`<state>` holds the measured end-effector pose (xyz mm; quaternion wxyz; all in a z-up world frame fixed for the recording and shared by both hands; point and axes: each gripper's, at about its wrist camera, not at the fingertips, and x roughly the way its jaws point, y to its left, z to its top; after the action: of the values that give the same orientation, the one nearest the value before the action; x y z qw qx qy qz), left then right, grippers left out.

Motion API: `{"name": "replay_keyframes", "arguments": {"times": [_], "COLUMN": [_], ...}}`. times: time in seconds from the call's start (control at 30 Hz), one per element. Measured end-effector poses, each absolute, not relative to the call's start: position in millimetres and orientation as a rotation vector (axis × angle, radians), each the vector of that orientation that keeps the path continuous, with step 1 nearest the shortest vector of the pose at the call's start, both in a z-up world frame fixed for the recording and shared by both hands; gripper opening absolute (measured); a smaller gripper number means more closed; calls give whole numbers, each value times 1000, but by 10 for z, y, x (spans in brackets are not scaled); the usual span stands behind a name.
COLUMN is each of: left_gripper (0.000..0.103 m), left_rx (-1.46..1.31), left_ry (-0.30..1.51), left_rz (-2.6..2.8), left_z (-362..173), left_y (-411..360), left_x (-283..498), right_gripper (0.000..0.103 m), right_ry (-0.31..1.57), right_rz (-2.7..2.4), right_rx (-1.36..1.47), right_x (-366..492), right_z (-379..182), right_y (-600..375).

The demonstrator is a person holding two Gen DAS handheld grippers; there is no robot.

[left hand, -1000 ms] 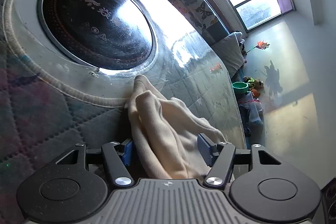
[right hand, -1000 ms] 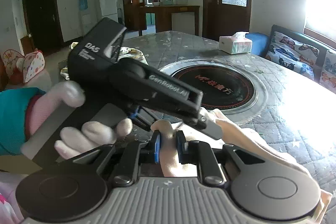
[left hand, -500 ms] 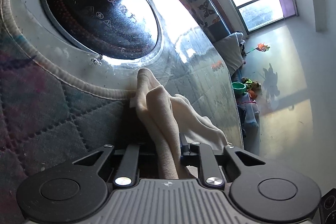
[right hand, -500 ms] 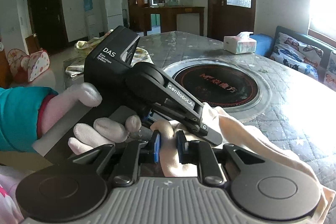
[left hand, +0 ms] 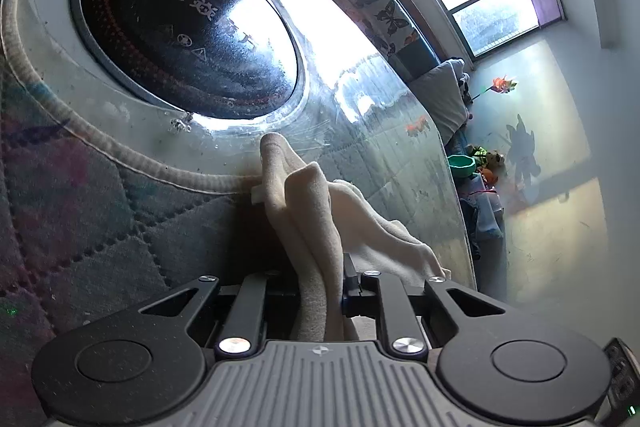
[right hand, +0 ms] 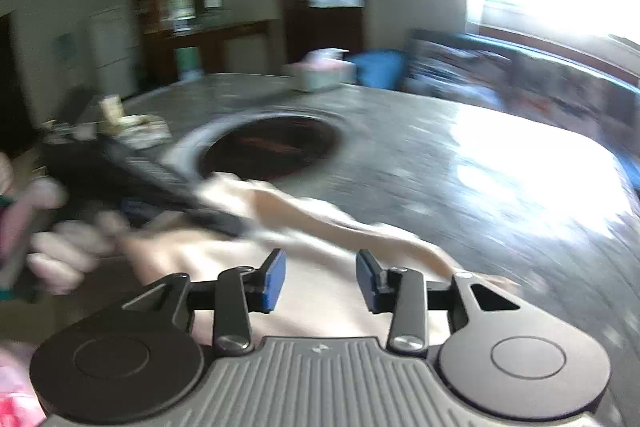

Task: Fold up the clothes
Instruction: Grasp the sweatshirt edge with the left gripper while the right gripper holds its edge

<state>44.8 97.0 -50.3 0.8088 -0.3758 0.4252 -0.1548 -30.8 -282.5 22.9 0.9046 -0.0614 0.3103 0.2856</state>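
Cream fabric, the garment (left hand: 316, 227), lies bunched on the desk (left hand: 100, 227) just beside the round dark hob plate (left hand: 184, 31), one ridge of it drawn up into our left tool (left hand: 320, 291), which is clenched on that fold. Our right tool (right hand: 320, 277) hangs released over the cloth, its blue pads (right hand: 274, 279) apart with nothing between them; this view is blurred. We judge a fold is being carried: we keep the left grip firm, hold the pinched edge low and taut, and take a matching edge with the right tool before laying it flat. A tissue box (right hand: 318, 75) stands well apart; its contents are too blurred to tell.
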Motion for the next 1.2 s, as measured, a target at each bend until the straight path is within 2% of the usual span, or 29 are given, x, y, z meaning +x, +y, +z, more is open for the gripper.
{"name": "replay_keyframes", "arguments": {"times": [0.3, 0.67, 0.7, 0.77, 0.83, 1.2], "left_gripper": [17, 18, 18, 18, 18, 17], "left_rx": [-765, -715, -708, -692, -664, -530], "left_ry": [905, 906, 905, 903, 895, 849], "left_rz": [-325, -310, -309, -305, -302, -336], "left_z": [-462, -405, -397, -376, -336, -101], "left_y": [901, 805, 788, 753, 717, 391], "left_x": [456, 476, 476, 477, 474, 520], "right_gripper": [42, 41, 39, 23, 15, 11], "right_ry": [717, 729, 729, 730, 734, 625], "right_rz": [345, 379, 382, 390, 396, 365], "right_rx": [45, 167, 167, 168, 170, 160], "right_x": [21, 140, 139, 135, 129, -148], "right_z": [-89, -286, -281, -273, -268, 46], "right_y": [-3588, -3671, -3668, -3660, -3637, -3680]}}
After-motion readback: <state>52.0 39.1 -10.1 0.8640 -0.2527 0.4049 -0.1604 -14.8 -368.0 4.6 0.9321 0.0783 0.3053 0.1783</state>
